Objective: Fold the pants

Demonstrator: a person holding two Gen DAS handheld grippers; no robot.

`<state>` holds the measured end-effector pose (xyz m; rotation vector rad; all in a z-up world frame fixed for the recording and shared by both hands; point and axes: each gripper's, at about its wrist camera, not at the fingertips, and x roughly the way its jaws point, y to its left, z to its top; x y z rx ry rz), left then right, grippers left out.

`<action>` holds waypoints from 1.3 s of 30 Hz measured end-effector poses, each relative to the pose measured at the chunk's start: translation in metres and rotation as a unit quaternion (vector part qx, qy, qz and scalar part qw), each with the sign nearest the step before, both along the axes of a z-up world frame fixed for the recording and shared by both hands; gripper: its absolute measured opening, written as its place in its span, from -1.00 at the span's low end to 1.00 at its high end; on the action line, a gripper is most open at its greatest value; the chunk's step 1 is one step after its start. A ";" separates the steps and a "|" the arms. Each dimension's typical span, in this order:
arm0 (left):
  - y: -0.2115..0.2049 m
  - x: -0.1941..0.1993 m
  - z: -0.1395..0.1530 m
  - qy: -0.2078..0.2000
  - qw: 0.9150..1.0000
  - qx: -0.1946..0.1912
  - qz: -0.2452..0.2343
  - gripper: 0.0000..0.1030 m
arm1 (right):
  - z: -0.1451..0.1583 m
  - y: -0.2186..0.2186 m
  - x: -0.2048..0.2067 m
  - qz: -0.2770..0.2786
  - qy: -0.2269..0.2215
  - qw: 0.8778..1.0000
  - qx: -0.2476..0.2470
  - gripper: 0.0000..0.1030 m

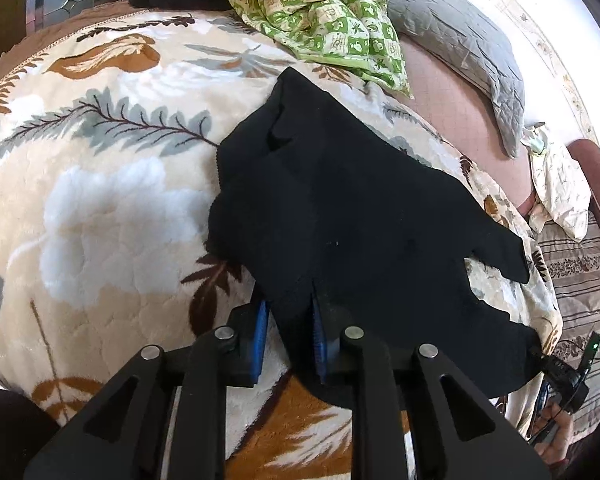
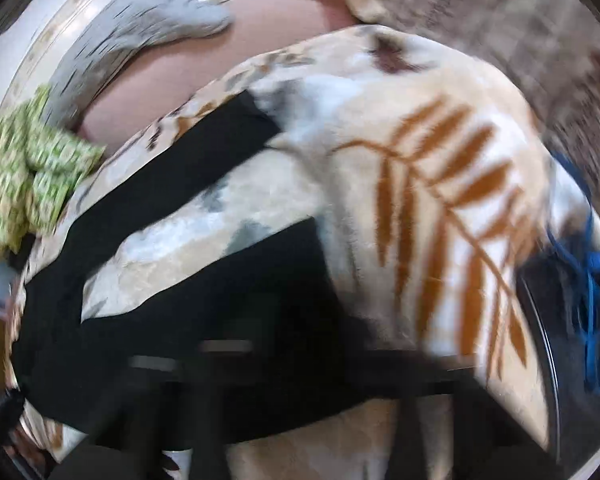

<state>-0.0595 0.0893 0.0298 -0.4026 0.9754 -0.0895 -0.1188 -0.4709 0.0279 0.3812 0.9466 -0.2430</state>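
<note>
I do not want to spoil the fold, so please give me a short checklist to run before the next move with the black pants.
1. Left claw grips the black pants: ok; cloth sits between its blue pads.
2. Right claw holds the pants: cannot tell; the right wrist view is blurred and its fingers merge with the dark cloth.
3. Pants lie on the floral blanket: ok.
4. Pants are flat: not ok; the legs are spread apart, with wrinkles.
5. Green patterned cloth is clear of the pants: ok in the left wrist view.
</note>
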 end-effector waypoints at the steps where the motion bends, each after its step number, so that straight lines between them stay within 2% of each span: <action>1: 0.001 -0.002 0.001 -0.002 1.000 0.002 0.000 -0.66 | 0.004 0.000 -0.002 -0.001 -0.009 1.000 -0.009 -0.88; 2: 0.002 -0.004 0.001 0.000 1.000 0.003 0.001 -0.66 | 0.005 0.002 -0.004 -0.004 -0.012 1.000 -0.015 -0.88; 5: 0.009 -0.007 0.000 0.007 1.000 -0.008 0.007 -0.61 | -0.011 -0.002 -0.002 -0.019 0.023 0.999 -0.011 -0.88; 6: 0.011 -0.008 0.001 0.007 1.000 -0.009 0.010 -0.57 | -0.011 -0.004 -0.001 -0.025 0.019 0.999 -0.005 -0.86; 8: 0.016 -0.012 0.005 0.005 1.000 -0.007 0.014 -0.54 | -0.003 -0.005 -0.005 -0.039 0.014 0.999 -0.011 -0.71; 9: 0.019 -0.014 0.009 0.000 1.000 -0.005 0.016 -0.54 | 0.004 -0.004 -0.007 -0.047 0.009 0.999 -0.018 -0.58; 10: 0.021 -0.016 0.012 -0.003 1.000 -0.003 0.019 -0.54 | 0.008 -0.003 -0.010 -0.048 0.003 0.999 -0.017 -0.36; 12: 0.028 -0.019 0.019 -0.012 0.999 0.009 0.035 -0.54 | 0.020 0.006 -0.014 -0.036 -0.020 0.999 -0.003 -0.15; 14: 0.036 -0.021 0.024 -0.027 0.998 0.023 0.055 -0.53 | 0.028 0.028 -0.014 0.009 -0.044 0.999 0.021 -0.10; 16: 0.045 -0.019 0.025 -0.030 0.997 0.023 0.064 -0.43 | 0.032 0.056 -0.009 0.065 -0.061 0.995 0.046 -0.01; 18: 0.051 -0.013 0.023 -0.020 0.998 0.023 0.062 -0.08 | 0.033 0.099 -0.003 0.140 -0.073 0.985 0.073 0.11; 20: 0.052 -0.007 0.020 -0.019 0.998 0.032 0.056 0.07 | 0.031 0.139 0.002 0.199 -0.070 0.974 0.082 0.15; 23: 0.058 0.004 0.018 -0.018 0.997 0.044 0.064 0.07 | 0.027 0.215 0.011 0.299 -0.065 0.948 0.086 0.16; 27: 0.062 0.019 0.015 -0.014 0.998 0.020 0.064 0.11 | 0.019 0.311 0.013 0.407 -0.060 0.908 0.082 0.16; 28: 0.062 0.023 0.015 -0.014 0.998 0.021 0.062 0.11 | 0.017 0.330 0.013 0.422 -0.060 0.901 0.077 0.15; 33: 0.072 0.029 0.016 -0.013 0.996 0.012 0.084 0.11 | 0.001 0.402 0.026 0.470 -0.058 0.879 0.054 0.16; 36: 0.081 0.029 0.017 -0.013 0.995 0.011 0.095 0.11 | -0.009 0.434 0.034 0.485 -0.055 0.873 0.002 0.12; 37: 0.083 0.029 0.018 -0.012 0.995 0.012 0.097 0.11 | -0.011 0.435 0.039 0.488 -0.051 0.871 -0.001 -0.24; 38: 0.086 0.028 0.019 -0.011 0.995 0.013 0.099 0.11 | -0.012 0.434 0.047 0.487 -0.045 0.872 0.017 -0.52; 39: 0.088 0.027 0.020 -0.013 0.995 0.012 0.100 0.11 | -0.010 0.422 0.058 0.474 -0.038 0.877 0.069 -0.67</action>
